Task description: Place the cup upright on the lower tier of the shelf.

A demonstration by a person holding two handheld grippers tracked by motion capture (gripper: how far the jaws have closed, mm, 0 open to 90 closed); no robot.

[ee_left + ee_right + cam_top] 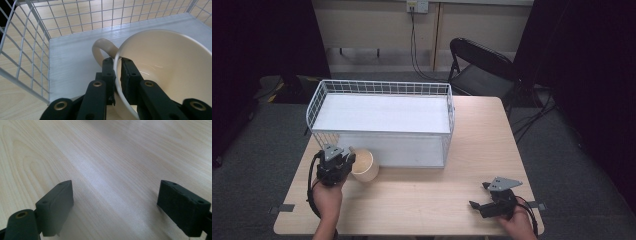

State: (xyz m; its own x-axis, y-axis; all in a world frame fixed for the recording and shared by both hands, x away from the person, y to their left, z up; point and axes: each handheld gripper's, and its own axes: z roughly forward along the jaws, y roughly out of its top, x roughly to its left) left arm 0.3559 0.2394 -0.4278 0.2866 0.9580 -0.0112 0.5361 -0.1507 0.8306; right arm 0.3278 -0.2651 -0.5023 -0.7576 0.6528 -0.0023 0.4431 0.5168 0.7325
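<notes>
Pale wood grain runs across the table (422, 192) I'm working at, with grey carpet around it and a black folding chair (482, 67) beyond the far right corner. My left gripper (343, 161) is clamped on the rim of a cream cup (364, 166), one jaw inside the bowl and one outside, right beside the handle; in the left gripper view the same gripper (117, 63) pinches that thin wall of the cup (170, 65), and the handle (101, 48) loops away from me toward the basket. The cup stands upright, mouth up, on the near left part of the table, just in front of the white wire basket (382, 89) and close to its near left corner. From above, my left hand (328, 199) and the gripper body cover the cup's left side, so the handle is hidden there. In the left gripper view the cup's right edge and its base are cut off, so I cannot tell whether it rests on the table or is lifted. The basket is a long rectangle with its long axis running left to right across the table, and a flat white liner (75, 65) covers its floor. My right gripper (478, 195) is near the front right edge, well apart from the cup, its jaws spread wide over bare wood (112, 170) with nothing between them, and my right hand (518, 224) is partly cut off by the bottom of the high view.
</notes>
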